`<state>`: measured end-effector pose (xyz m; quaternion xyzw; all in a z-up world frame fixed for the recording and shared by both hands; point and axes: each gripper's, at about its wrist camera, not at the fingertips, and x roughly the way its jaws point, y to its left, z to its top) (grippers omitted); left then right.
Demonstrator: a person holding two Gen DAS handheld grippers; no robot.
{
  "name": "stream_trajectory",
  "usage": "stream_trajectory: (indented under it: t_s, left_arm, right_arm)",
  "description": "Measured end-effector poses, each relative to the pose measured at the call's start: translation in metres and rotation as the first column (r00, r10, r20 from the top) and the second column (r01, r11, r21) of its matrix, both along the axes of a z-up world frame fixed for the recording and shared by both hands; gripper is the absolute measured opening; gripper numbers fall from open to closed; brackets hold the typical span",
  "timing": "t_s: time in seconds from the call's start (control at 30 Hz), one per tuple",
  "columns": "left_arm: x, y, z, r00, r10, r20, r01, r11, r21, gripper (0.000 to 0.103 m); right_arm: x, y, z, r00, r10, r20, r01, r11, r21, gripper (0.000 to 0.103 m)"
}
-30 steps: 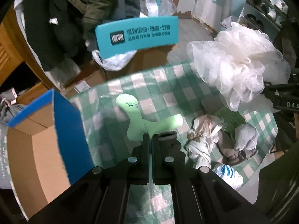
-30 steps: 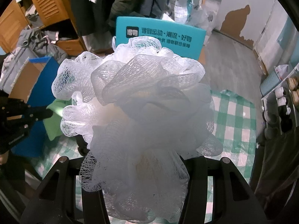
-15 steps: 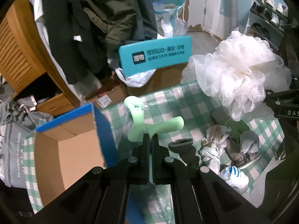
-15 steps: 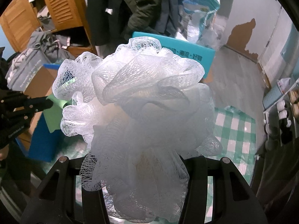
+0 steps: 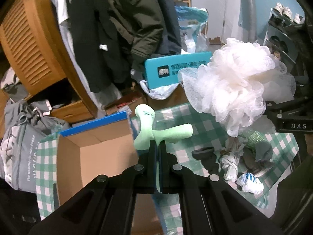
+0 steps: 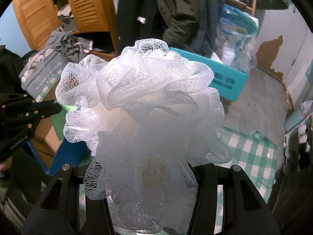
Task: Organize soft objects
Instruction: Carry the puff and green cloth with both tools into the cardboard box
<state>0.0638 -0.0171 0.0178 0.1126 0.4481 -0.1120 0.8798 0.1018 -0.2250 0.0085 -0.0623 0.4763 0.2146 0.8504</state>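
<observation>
The left gripper [image 5: 157,146] had its fingers [image 5: 152,152] pressed together on a pale green sock [image 5: 156,129], which stuck up in a Y shape just above the fingertips. The sock hung over the near right edge of an open cardboard box [image 5: 93,152] with a blue rim, standing at the left of the table [image 5: 172,117] under its green-and-white checked cloth.

The right gripper [image 6: 140,178] was clamped on a white mesh bath pouf [image 6: 140,117]; the fingers [image 6: 203,192] stood at either side of its lower ruffles, though the netting hid the contact itself, so how tightly they pinched was hard to judge. From the left wrist view the pouf [image 5: 234,86] floated above the table's right half, well clear of the cloth.

Below it, on the cloth, lay a loose heap of soft items [image 5: 238,156]: a dark sock, crumpled whitish fabric and a white-and-blue piece nearest the edge. Behind the table stood a teal box [image 5: 176,70] with printed lettering, and dark coats [image 5: 127,23] hung beside a slatted wooden wardrobe [image 5: 29,45].
</observation>
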Motion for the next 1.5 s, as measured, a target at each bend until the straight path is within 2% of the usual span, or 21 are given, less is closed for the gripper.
stream_trajectory:
  t_s: [0.6, 1.0, 1.5]
  left_arm:
    - [-0.014, 0.087, 0.01, 0.987, 0.158, 0.026, -0.157, 0.987, -0.033, 0.002]
    - [-0.017, 0.14, -0.013, 0.965, 0.263, -0.023, -0.263, 0.965, -0.021, 0.002]
    - [-0.014, 0.175, -0.052, 0.937, 0.331, -0.114, -0.333, 0.943, 0.009, 0.002]
  right_arm:
    - [0.008, 0.105, 0.015, 0.987, 0.158, 0.016, -0.158, 0.987, 0.014, 0.049]
    - [0.013, 0.179, 0.008, 0.968, 0.249, -0.015, -0.249, 0.968, -0.001, 0.049]
    - [0.015, 0.249, -0.033, 0.939, 0.328, -0.105, -0.334, 0.941, -0.051, 0.05]
